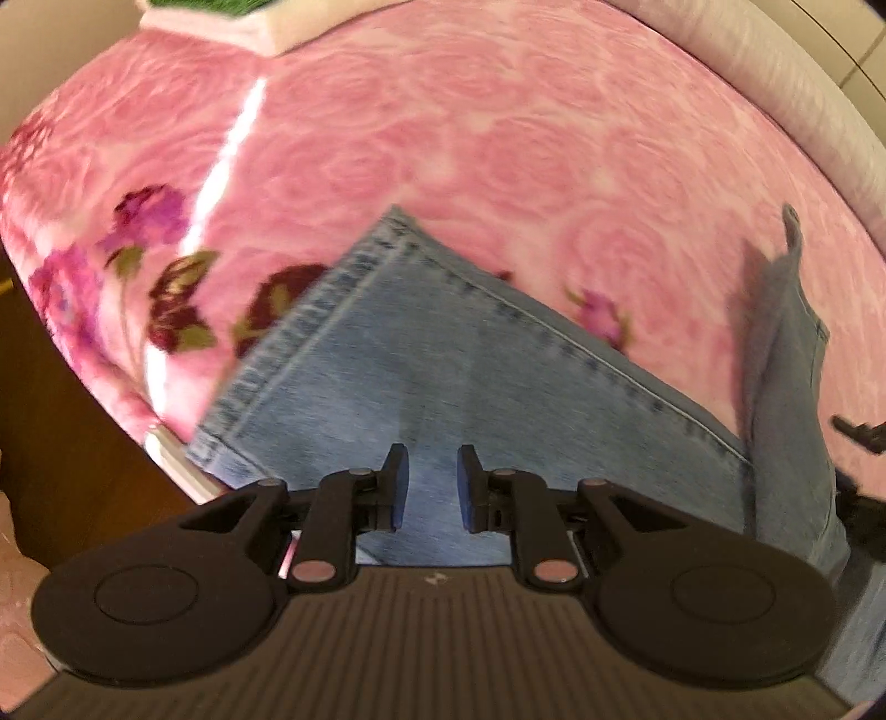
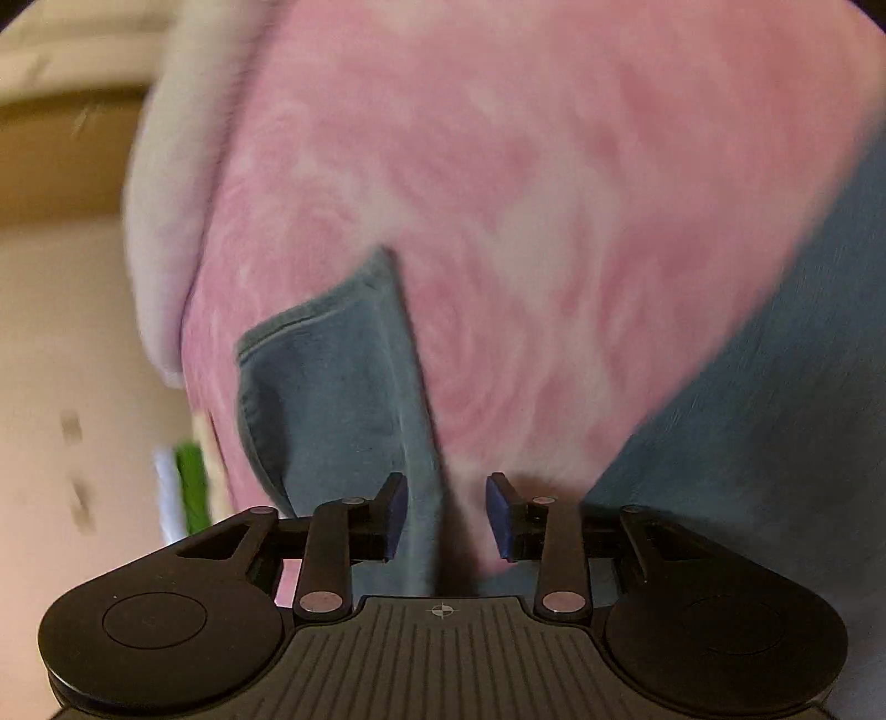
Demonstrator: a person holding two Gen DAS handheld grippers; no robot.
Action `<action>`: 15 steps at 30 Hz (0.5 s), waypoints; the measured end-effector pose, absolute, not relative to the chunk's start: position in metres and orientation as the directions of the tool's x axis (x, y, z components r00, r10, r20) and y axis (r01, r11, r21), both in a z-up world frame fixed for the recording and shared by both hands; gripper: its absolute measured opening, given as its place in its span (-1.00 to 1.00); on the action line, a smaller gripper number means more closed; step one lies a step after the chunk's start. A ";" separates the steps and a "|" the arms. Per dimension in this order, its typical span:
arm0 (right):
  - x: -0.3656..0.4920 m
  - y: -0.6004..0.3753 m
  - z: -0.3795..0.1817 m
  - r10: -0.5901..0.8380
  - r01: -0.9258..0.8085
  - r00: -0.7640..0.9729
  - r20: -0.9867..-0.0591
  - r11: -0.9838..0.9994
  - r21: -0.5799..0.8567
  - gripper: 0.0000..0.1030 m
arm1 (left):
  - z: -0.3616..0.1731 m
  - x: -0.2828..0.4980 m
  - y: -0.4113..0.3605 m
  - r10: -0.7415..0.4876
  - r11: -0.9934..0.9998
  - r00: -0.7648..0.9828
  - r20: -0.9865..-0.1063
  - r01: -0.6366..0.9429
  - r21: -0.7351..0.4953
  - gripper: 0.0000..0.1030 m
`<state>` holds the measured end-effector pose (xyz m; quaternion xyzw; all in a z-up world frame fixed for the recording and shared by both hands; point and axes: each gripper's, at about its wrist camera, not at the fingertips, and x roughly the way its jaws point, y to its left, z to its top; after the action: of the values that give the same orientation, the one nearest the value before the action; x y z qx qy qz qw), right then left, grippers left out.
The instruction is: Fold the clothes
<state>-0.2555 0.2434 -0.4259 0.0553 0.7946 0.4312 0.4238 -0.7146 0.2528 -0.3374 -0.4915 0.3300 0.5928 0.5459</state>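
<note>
Between my left gripper's (image 1: 433,487) blue pads I see only denim, with a clear gap on each side, so I read it as part open and holding nothing. It hangs steeply over the jeans (image 1: 443,354), whose hemmed leg end points to about eleven o'clock in that view. My right gripper (image 2: 447,515) is wider apart; a raised fold of the jeans (image 2: 332,399) runs up from beside its left pad (image 2: 396,515) toward twelve o'clock. That view is badly smeared, so I cannot tell whether the pad touches the cloth, but the far pad stands clear of it, so I judge nothing is pinched.

At three o'clock in the left view a second strip of denim (image 1: 786,387) stands up off the blanket (image 1: 498,138), and more denim fills the right view's four o'clock corner.

My judgement is that I am between grasps, lining both tools up on a leg for a fold. Next I need each pair of pads to close on an edge, ideally the thick stitched hem or side seam, then lift and carry together so the leg lays flat.

Denim here is pale blue, stiff enough to hold a ridge, with double stitching along seam and hem. Underneath, the blanket is plush pink with rose swirls and darker printed flowers near nine o'clock. A folded pale stack (image 1: 232,22) sits at eleven o'clock, well apart.
</note>
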 end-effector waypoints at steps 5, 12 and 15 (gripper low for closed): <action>-0.294 0.248 -0.380 0.543 -0.467 -0.553 -0.632 0.425 0.775 -0.99 | -0.329 -0.754 0.248 0.338 -0.233 0.119 -0.934 -0.950 -0.206 -0.73; -0.418 0.230 -0.245 0.606 -0.824 -0.560 -0.565 -0.334 0.458 -0.99 | -0.299 -0.820 0.217 0.388 -0.359 0.062 -0.920 -0.909 -0.213 -0.73; -0.495 0.205 -0.243 0.403 -0.726 -0.660 -0.634 -0.559 0.400 -0.93 | -0.295 -0.842 0.205 0.391 -0.407 0.076 -0.917 -0.879 -0.247 -0.73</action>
<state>-0.4953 0.2054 -0.2428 -0.2440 0.3312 0.8486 0.3326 -0.8416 0.2050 -0.2953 -0.5411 0.2256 0.6410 0.4953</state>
